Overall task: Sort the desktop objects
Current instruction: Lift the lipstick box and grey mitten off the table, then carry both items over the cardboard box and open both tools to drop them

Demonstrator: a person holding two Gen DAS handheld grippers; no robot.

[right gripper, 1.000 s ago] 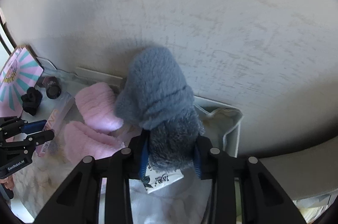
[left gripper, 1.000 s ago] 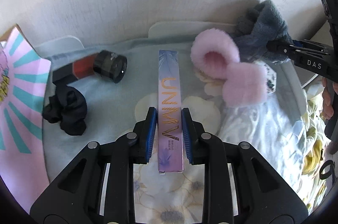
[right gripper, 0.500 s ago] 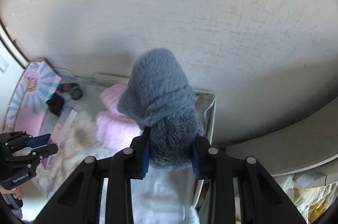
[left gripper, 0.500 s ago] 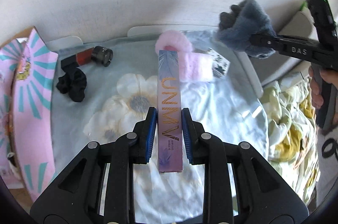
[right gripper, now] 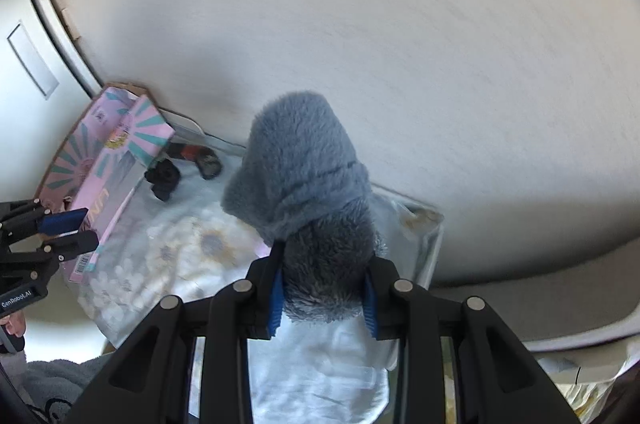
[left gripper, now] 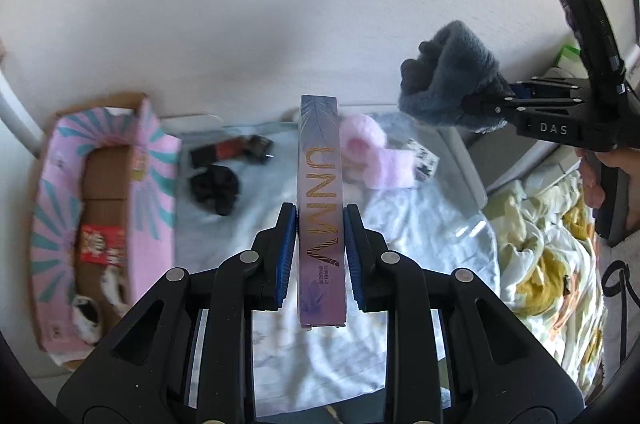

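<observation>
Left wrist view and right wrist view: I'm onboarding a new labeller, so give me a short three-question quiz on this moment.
1. True or false: the left gripper is shut on the long purple box.
2. What does the right gripper hold? A) pink fluffy item B) grey fluffy item C) black scrunchie
3. Fill in: on the floral cloth, the black scrunchie lies beside the pink ____ box with teal rays.

Key:
1. True; both blue pads press its sides.
2. B; the grey fluffy item sits between the pads, while the pink fluffy item lies on the cloth.
3. cardboard; the cardboard box stands open left of the cloth.
</observation>
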